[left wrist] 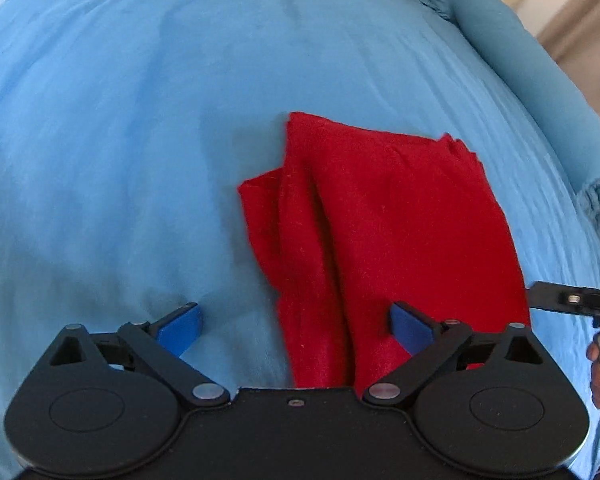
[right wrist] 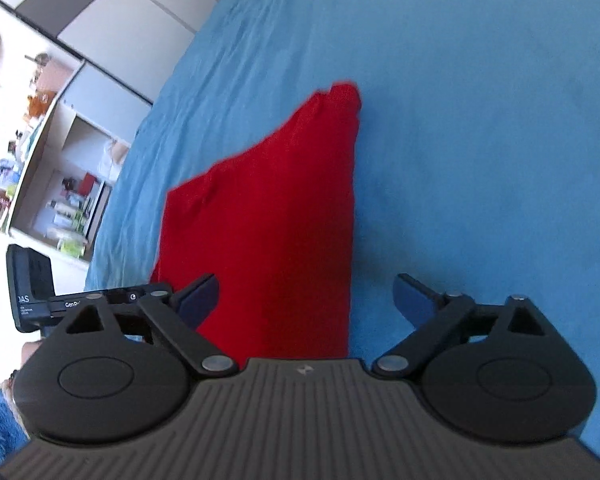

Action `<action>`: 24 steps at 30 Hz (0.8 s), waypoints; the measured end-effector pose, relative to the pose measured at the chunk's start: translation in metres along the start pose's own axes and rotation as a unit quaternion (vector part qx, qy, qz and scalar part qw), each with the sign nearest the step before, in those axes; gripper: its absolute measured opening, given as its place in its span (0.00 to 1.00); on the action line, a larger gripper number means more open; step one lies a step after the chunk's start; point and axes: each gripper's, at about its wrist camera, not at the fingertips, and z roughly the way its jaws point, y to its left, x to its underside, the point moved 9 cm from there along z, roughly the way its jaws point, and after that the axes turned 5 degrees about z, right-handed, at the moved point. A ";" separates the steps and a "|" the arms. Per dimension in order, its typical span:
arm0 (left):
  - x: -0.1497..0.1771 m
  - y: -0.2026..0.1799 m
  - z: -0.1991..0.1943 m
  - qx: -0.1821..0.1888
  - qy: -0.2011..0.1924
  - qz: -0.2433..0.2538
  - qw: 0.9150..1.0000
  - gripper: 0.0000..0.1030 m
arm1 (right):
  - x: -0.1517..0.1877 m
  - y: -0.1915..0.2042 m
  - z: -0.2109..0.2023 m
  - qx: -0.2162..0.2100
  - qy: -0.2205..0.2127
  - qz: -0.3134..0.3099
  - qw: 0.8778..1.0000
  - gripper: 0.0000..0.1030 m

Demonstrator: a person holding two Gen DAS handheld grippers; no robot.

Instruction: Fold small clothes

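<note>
On the bed point(left wrist: 120, 140), well clear of its edges, the red cloth point(left wrist: 380, 220) lies partly folded. Left gripper point(left wrist: 296, 326) and right gripper point(right wrist: 306, 300): fingers spread, empty. Grip both near corners evenly; carry them over level to align edges.

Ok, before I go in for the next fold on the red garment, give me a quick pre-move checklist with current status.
1. Left gripper open and holding nothing: ok.
2. Right gripper open and holding nothing: ok.
3. Red garment lying on the blue bedspread, partly folded: ok.
4. Layers lined up: not ok, a flap sticks out along its left side in the left wrist view.
5. Near edge of the garment visible for a grasp: cannot tell, both gripper bodies hide it.
6. Grippers apart from each other: ok, though they are close together at the garment's near end.
</note>
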 end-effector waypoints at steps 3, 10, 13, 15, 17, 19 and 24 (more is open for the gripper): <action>-0.001 -0.009 -0.005 0.027 -0.012 0.001 1.000 0.70 | 0.011 0.000 0.014 -0.011 0.018 0.002 1.000 0.81; -0.001 -0.011 0.001 0.042 -0.007 -0.021 0.999 0.62 | 0.018 0.001 0.020 -0.035 0.010 0.015 0.999 0.80; 0.002 -0.016 0.001 0.034 -0.011 -0.039 0.999 0.51 | 0.018 0.001 0.023 -0.039 0.010 0.023 0.999 0.76; -0.002 -0.020 0.005 0.030 -0.011 -0.041 0.999 0.37 | 0.018 0.003 0.025 -0.037 0.010 0.021 0.999 0.63; -0.003 -0.025 0.001 0.013 -0.011 -0.036 0.999 0.31 | 0.018 0.008 0.025 -0.039 0.008 0.013 0.999 0.49; -0.006 -0.034 -0.005 -0.009 -0.015 -0.020 1.000 0.28 | 0.016 0.013 0.021 -0.037 -0.002 0.003 0.999 0.42; -0.006 -0.055 -0.027 -0.029 -0.033 0.008 0.999 0.26 | 0.012 0.031 0.001 -0.040 -0.032 -0.009 0.999 0.37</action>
